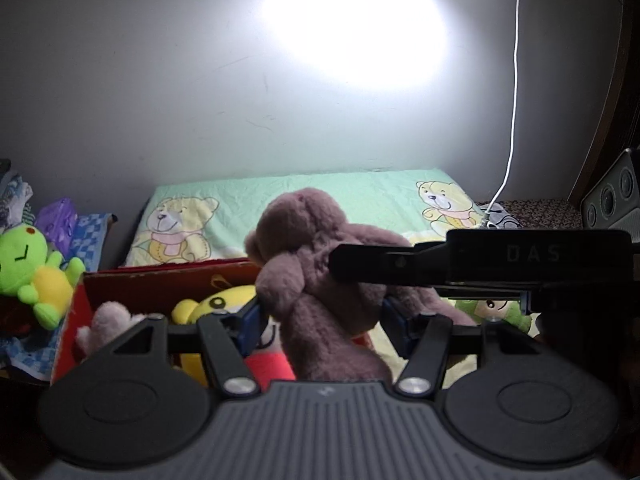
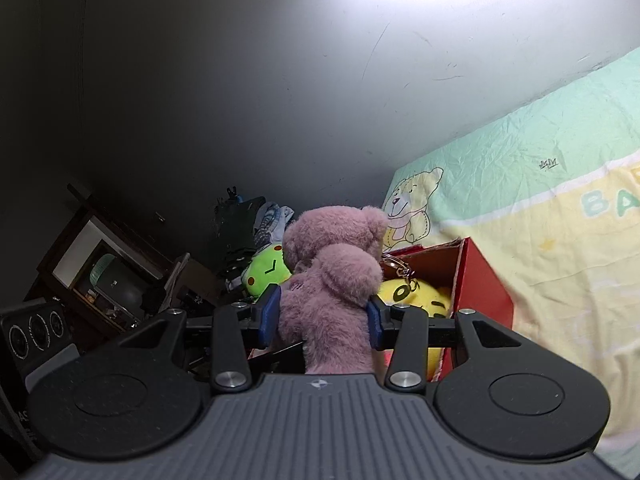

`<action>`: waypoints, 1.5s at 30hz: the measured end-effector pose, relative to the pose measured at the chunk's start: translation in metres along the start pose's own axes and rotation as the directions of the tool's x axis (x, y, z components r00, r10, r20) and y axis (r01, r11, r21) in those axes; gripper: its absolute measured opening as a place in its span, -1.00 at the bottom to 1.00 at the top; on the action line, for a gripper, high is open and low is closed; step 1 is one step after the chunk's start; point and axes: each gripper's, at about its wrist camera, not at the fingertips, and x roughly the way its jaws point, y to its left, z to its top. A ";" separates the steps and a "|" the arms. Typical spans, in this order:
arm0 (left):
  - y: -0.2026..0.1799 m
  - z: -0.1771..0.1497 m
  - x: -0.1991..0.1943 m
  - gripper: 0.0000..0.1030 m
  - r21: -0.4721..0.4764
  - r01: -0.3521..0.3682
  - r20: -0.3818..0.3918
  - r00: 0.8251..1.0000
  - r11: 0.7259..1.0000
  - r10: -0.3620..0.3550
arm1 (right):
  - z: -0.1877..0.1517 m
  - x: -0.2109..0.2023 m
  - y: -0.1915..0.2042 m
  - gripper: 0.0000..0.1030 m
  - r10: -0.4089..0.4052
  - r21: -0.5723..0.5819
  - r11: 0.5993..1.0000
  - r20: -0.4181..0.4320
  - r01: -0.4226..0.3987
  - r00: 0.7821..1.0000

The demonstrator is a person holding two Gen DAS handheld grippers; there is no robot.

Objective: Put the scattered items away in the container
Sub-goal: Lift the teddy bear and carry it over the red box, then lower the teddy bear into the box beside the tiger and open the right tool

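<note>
Left gripper (image 1: 322, 322) and right gripper (image 2: 322, 316) both pinch the same fuzzy mauve bear (image 1: 320, 280) between blue pads (image 2: 269, 312), each clamping its soft torso from an opposite side, and the right one's black body crosses the left view at bear-shoulder height. The bear hangs upright over the red cardboard box (image 1: 160, 278) (head and rounded ears above the rim), whose inside holds a smooth yellow plush (image 1: 216, 304) and a pale pink plush (image 1: 106, 320). A lime-green frog plush (image 1: 30, 264) lies outside on blue checked cloth (image 1: 90, 226), left of the box, with a crinkled mint sheet (image 1: 320, 196) printed with cartoon bears behind.
</note>
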 end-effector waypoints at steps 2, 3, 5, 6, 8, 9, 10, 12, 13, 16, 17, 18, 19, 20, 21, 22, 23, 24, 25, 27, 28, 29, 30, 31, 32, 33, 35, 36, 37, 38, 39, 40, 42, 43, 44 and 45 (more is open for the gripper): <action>0.011 -0.007 0.002 0.20 -0.006 -0.003 -0.021 1.000 1.000 0.003 | -0.007 0.010 0.002 -0.11 -0.009 0.010 1.000 -0.013 0.010 1.000; 0.016 -0.010 0.005 0.20 -0.007 -0.001 -0.032 1.000 1.000 0.001 | -0.010 0.015 0.002 -0.11 -0.018 0.018 1.000 -0.019 0.018 1.000; 0.026 -0.018 0.014 0.21 -0.014 0.008 -0.060 0.998 1.000 -0.009 | -0.017 0.020 0.001 -0.11 -0.044 0.027 0.999 -0.033 0.045 0.998; 0.031 -0.020 0.020 0.22 -0.019 0.017 -0.075 0.997 1.000 -0.018 | -0.021 0.023 0.001 -0.11 -0.063 0.027 0.998 -0.039 0.064 0.997; 0.036 -0.028 0.025 0.29 -0.020 0.031 -0.097 0.995 0.999 -0.033 | -0.027 0.027 0.001 -0.09 -0.102 0.026 0.994 -0.043 0.103 0.994; 0.038 -0.031 0.030 0.32 -0.016 0.028 -0.100 0.995 0.999 -0.030 | -0.029 0.028 0.000 -0.09 -0.122 0.024 0.992 -0.046 0.124 0.991; 0.041 -0.034 0.034 0.32 -0.012 0.025 -0.102 0.994 1.000 -0.026 | -0.031 0.029 0.000 -0.09 -0.136 0.022 0.990 -0.050 0.137 0.989; 0.046 -0.037 0.040 0.41 -0.015 0.042 -0.113 0.993 0.999 -0.043 | -0.031 0.027 -0.001 -0.07 -0.158 0.028 0.987 -0.049 0.159 0.986; 0.049 -0.038 0.041 0.41 -0.018 0.054 -0.116 0.992 0.998 -0.056 | -0.031 0.026 0.000 -0.07 -0.171 0.026 0.985 -0.041 0.172 0.985; 0.050 -0.038 0.045 0.47 0.012 0.069 -0.112 0.991 0.998 -0.067 | -0.030 0.018 0.003 -0.07 -0.197 0.022 0.980 -0.012 0.197 0.980; 0.049 -0.037 0.043 0.47 0.029 0.068 -0.112 0.992 0.997 -0.064 | -0.031 0.015 0.005 -0.07 -0.209 0.022 0.978 0.003 0.209 0.978; 0.049 -0.036 0.043 0.47 0.040 0.068 -0.115 0.991 0.997 -0.063 | -0.031 0.012 0.006 -0.08 -0.223 0.017 0.975 0.022 0.223 0.975; 0.049 -0.036 0.043 0.47 0.052 0.070 -0.117 0.991 0.996 -0.064 | -0.033 0.008 0.008 -0.09 -0.235 0.004 0.972 0.040 0.235 0.971; 0.049 -0.035 0.041 0.47 0.064 0.075 -0.113 0.991 0.995 -0.068 | -0.033 0.004 0.011 -0.11 -0.244 -0.009 0.970 0.057 0.245 0.968; 0.050 -0.034 0.039 0.46 0.074 0.079 -0.105 0.992 0.994 -0.071 | -0.034 0.001 0.014 -0.18 -0.257 -0.026 0.965 0.078 0.259 0.963; 0.050 -0.033 0.036 0.45 0.084 0.082 -0.098 0.992 0.993 -0.074 | -0.034 -0.002 0.017 -0.21 -0.260 -0.040 0.964 0.086 0.264 0.962; 0.051 -0.032 0.033 0.45 0.096 0.083 -0.089 0.993 0.992 -0.074 | -0.035 -0.003 0.020 -0.28 -0.260 -0.052 0.963 0.085 0.265 0.962; 0.051 -0.031 0.031 0.45 0.108 0.080 -0.082 0.994 0.991 -0.071 | -0.035 -0.001 0.023 -0.34 -0.267 -0.067 0.960 0.076 0.272 0.961; 0.053 -0.030 0.030 0.45 0.126 0.072 -0.071 0.996 0.990 -0.063 | -0.036 0.002 0.025 -0.37 -0.278 -0.077 0.956 0.065 0.282 0.958; 0.057 -0.028 0.034 0.45 0.145 0.058 -0.066 0.997 0.988 -0.049 | -0.038 0.011 0.027 -0.48 -0.302 -0.086 0.949 0.032 0.303 0.953; 0.059 -0.027 0.038 0.46 0.145 0.057 -0.075 0.996 0.988 -0.047 | -0.039 0.015 0.026 -0.49 -0.313 -0.081 0.946 0.016 0.313 0.950; 0.062 -0.027 0.043 0.46 0.139 0.064 -0.085 0.995 0.988 -0.052 | -0.040 0.022 0.025 -0.49 -0.325 -0.070 0.944 -0.002 0.324 0.946; 0.065 -0.027 0.046 0.49 0.129 0.073 -0.090 0.994 0.989 -0.061 | -0.041 0.026 0.024 -0.49 -0.335 -0.063 0.940 -0.006 0.334 0.942; 0.067 -0.027 0.048 0.52 0.117 0.085 -0.093 0.993 0.990 -0.074 | -0.041 0.029 0.024 -0.49 -0.344 -0.060 0.937 -0.008 0.343 0.939; 0.069 -0.028 0.050 0.54 0.109 0.092 -0.094 0.992 0.990 -0.082 | -0.040 0.031 0.024 -0.49 -0.350 -0.054 0.935 -0.011 0.349 0.937; 0.071 -0.028 0.052 0.61 0.104 0.092 -0.093 0.992 0.990 -0.082 | -0.039 0.034 0.024 -0.49 -0.351 -0.044 0.936 -0.020 0.350 0.936; 0.076 -0.029 0.056 0.65 0.110 0.071 -0.092 0.994 0.991 -0.060 | -0.039 0.042 0.022 -0.49 -0.350 -0.009 0.937 -0.038 0.349 0.936; 0.078 -0.028 0.059 0.67 0.110 0.062 -0.097 0.994 0.992 -0.052 | -0.039 0.047 0.020 -0.49 -0.357 0.005 0.934 -0.046 0.357 0.933; 0.081 -0.028 0.062 0.67 0.105 0.057 -0.104 0.994 0.993 -0.046 | -0.039 0.051 0.019 -0.49 -0.367 0.015 0.929 -0.050 0.369 0.929; 0.084 -0.028 0.065 0.68 0.098 0.057 -0.108 0.993 0.994 -0.046 | -0.039 0.055 0.018 -0.47 -0.383 0.021 0.923 -0.054 0.385 0.922; 0.085 -0.027 0.068 0.70 0.093 0.064 -0.119 0.991 0.994 -0.053 | -0.038 0.059 0.016 -0.45 -0.406 0.024 0.913 -0.059 0.408 0.912; 0.085 -0.028 0.071 0.71 0.089 0.067 -0.124 0.991 0.994 -0.056 | -0.038 0.064 0.013 -0.44 -0.420 0.033 0.906 -0.065 0.422 0.905; 0.082 -0.029 0.073 0.77 0.090 0.054 -0.117 0.992 0.994 -0.043 | -0.037 0.066 0.008 -0.44 -0.433 0.055 0.898 -0.066 0.437 0.899; 0.080 -0.029 0.074 0.84 0.096 0.036 -0.107 0.994 0.995 -0.025 | -0.036 0.066 0.009 -0.43 -0.435 0.052 0.897 -0.067 0.439 0.898; 0.079 -0.028 0.076 0.87 0.095 0.022 -0.103 0.995 0.995 -0.012 | -0.036 0.066 0.009 -0.42 -0.437 0.048 0.896 -0.062 0.440 0.897; 0.079 -0.028 0.078 0.92 0.084 0.014 -0.107 0.994 0.996 -0.005 | -0.036 0.066 0.009 -0.44 -0.442 0.042 0.895 -0.056 0.444 0.895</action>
